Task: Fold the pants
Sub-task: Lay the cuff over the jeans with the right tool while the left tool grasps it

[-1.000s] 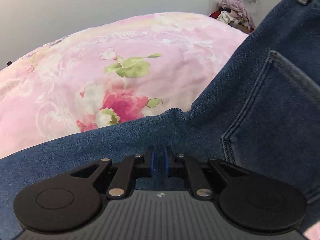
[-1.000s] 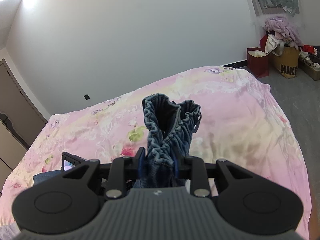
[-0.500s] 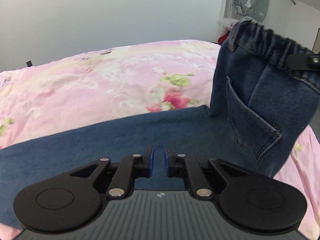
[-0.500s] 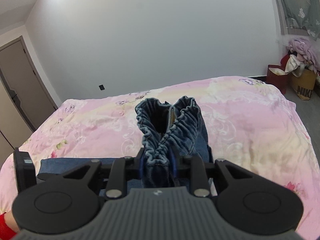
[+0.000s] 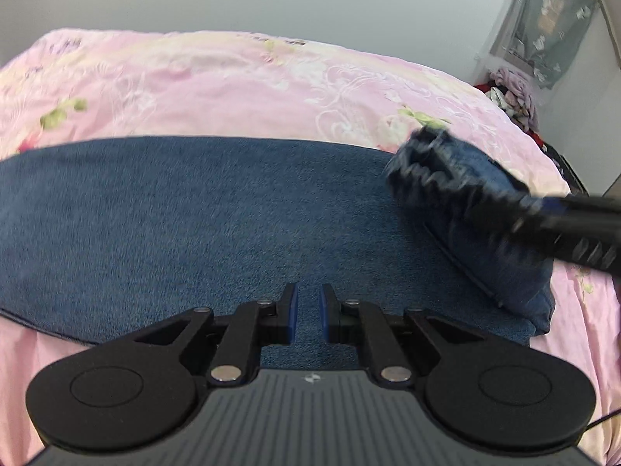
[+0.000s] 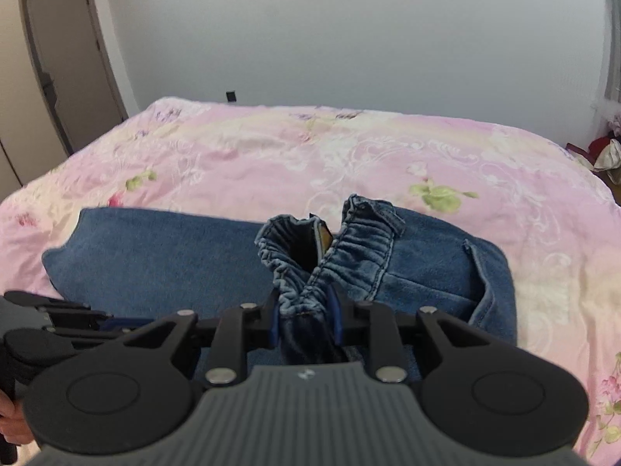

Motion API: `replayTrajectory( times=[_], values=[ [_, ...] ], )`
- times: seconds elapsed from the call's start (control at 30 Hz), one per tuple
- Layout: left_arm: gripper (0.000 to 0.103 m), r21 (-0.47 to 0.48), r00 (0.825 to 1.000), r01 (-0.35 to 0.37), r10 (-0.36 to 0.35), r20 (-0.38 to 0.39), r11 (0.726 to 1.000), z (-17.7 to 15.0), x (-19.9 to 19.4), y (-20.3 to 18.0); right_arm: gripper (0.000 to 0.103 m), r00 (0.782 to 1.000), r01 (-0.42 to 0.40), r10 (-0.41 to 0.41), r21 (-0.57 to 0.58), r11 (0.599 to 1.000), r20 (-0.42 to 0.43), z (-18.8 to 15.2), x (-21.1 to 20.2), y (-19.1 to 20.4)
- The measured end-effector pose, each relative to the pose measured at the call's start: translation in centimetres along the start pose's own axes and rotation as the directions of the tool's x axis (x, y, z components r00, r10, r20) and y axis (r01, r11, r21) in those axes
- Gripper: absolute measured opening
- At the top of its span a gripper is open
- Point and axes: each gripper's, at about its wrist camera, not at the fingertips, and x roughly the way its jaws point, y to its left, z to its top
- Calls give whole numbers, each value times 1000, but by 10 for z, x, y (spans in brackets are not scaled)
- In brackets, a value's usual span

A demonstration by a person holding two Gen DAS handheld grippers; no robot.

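Observation:
Blue denim pants lie across the pink floral bed, folded lengthwise. My right gripper is shut on the bunched elastic waistband and holds it just above the legs, the seat part doubled over below it. In the left wrist view that gripper comes in blurred from the right with the waistband. My left gripper hovers over the near edge of the pants with its jaws almost together and nothing pinched between them. It also shows at the left edge of the right wrist view.
The bedspread stretches far beyond the pants on all sides. A door stands at the far left and a heap of clothes and bags on the floor at the far right. A hand shows at the bottom left.
The right gripper has swung the waistband down and over toward the legs, so the raised seat now lies low on the bed. The left gripper has slid sideways along the pants.

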Motion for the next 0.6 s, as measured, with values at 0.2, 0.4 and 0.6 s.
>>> replayTrajectory(
  times=[0.2,0.4,0.6],
  values=[
    [12,-62,999,42,-41,16,997,12,11,13,30,996,-16,-1,-188,982,-92,-22,49,39],
    [12,-107,992,119,-115,46,987,26,24,18,65,980,-140,104,-215,967,-168,-5,32,43],
    [12,-235,970,243,-241,41,941,41,50,25,66,980,-83,33,-250,965,-196,37,13,31]
  ],
)
